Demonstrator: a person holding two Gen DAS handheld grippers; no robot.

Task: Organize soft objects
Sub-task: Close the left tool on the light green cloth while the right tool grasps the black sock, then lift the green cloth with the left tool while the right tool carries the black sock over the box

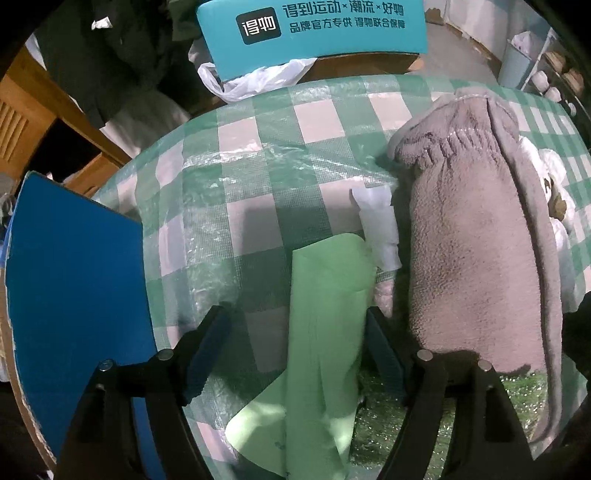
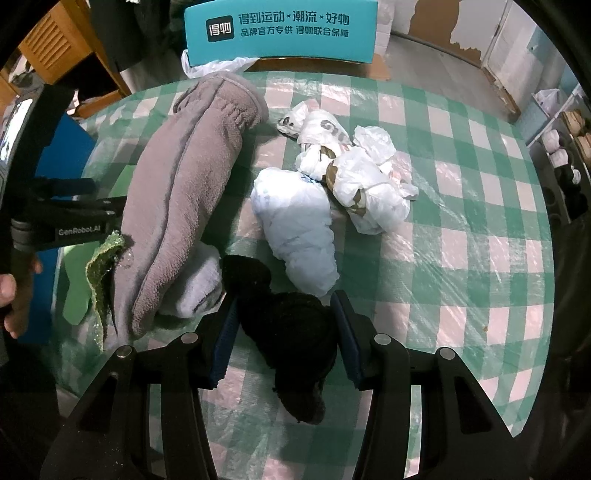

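Observation:
My left gripper (image 1: 297,314) points down at the checked table (image 1: 258,147) and stands open. A light green cloth (image 1: 325,295) lies between its fingers, with a clear gap to the left finger. To its right lie a grey fleece mitten (image 1: 480,240) and a white sock (image 1: 380,229). My right gripper (image 2: 285,297) is shut on a black knitted sock (image 2: 291,332), which hangs just above the table. In the right wrist view the grey mitten (image 2: 184,177) lies left of it, partly over the white sock (image 2: 199,284) and a glittery green cloth (image 2: 105,266).
A pale bundle (image 2: 295,229) and crumpled white plastic bags (image 2: 354,170) lie mid-table. A teal box (image 2: 280,33) stands beyond the far edge. A blue board (image 1: 74,295) leans at the left edge. A hand (image 2: 14,295) holds the left gripper's handle.

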